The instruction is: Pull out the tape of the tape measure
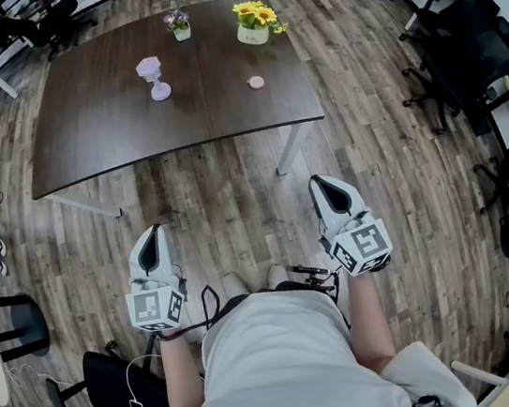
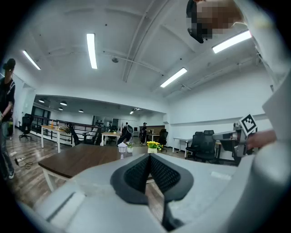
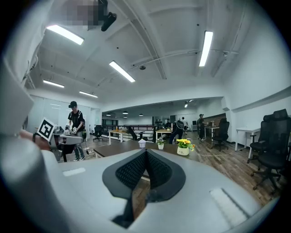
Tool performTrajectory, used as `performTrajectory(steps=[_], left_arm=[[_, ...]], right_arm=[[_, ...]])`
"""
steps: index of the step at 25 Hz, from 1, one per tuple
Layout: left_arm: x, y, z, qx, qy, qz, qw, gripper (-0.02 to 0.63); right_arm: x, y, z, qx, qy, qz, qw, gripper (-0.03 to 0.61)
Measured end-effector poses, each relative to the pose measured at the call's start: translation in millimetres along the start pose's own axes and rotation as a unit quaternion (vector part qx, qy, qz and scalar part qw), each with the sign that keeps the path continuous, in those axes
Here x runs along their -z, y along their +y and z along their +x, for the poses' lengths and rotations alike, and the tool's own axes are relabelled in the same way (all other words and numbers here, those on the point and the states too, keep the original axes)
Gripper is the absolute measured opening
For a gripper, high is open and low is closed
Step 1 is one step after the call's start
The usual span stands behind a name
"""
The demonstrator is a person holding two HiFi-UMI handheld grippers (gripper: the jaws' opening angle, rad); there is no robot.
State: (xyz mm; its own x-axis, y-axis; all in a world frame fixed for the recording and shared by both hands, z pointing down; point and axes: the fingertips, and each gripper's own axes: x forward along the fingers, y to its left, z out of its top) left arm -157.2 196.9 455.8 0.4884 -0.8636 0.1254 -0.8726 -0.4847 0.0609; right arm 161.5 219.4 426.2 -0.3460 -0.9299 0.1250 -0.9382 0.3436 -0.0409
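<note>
A small round pale tape measure [image 1: 256, 82] lies on the dark brown table [image 1: 111, 134], right of its middle. Both grippers hang over the wooden floor near the person's body, well short of the table. My left gripper [image 1: 148, 234] is shut with nothing between its jaws; in the left gripper view [image 2: 148, 157] the black pads meet. My right gripper [image 1: 324, 183] is shut and empty too, and in the right gripper view [image 3: 146, 152] its pads touch. Both point roughly level toward the table [image 3: 113, 149]. The tape measure does not show in either gripper view.
On the table stand a lilac desk lamp [image 1: 153, 76], a small pot of purple flowers [image 1: 178, 24] and a pot of yellow flowers [image 1: 255, 21]. Black office chairs [image 1: 464, 53] line the right side. A person in black [image 3: 74, 129] stands at the left by another desk.
</note>
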Motion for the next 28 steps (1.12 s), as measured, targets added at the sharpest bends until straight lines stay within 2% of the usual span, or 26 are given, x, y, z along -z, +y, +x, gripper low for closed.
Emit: performTrajectory(steps=[7,14,28], left_arm=[[8.3,-7.1,-4.2,0.003,0.008,-0.004,1.0,0.005],[16.0,-1.7,-9.0,-0.004,0.014,-0.011,0.9998,0.005],[24.2,25.7,-0.2,-0.006,0.021,-0.02,0.9995,0.005]], right_arm=[[4.5,1.7,0.4,-0.004,0.008,-0.003,1.0,-0.002],[5.4,0.6,2.3,-0.009,-0.004,0.029,1.0,0.002],[0.1,6.1,29.3,-0.004,0.001,0.017,1.0,0.002]])
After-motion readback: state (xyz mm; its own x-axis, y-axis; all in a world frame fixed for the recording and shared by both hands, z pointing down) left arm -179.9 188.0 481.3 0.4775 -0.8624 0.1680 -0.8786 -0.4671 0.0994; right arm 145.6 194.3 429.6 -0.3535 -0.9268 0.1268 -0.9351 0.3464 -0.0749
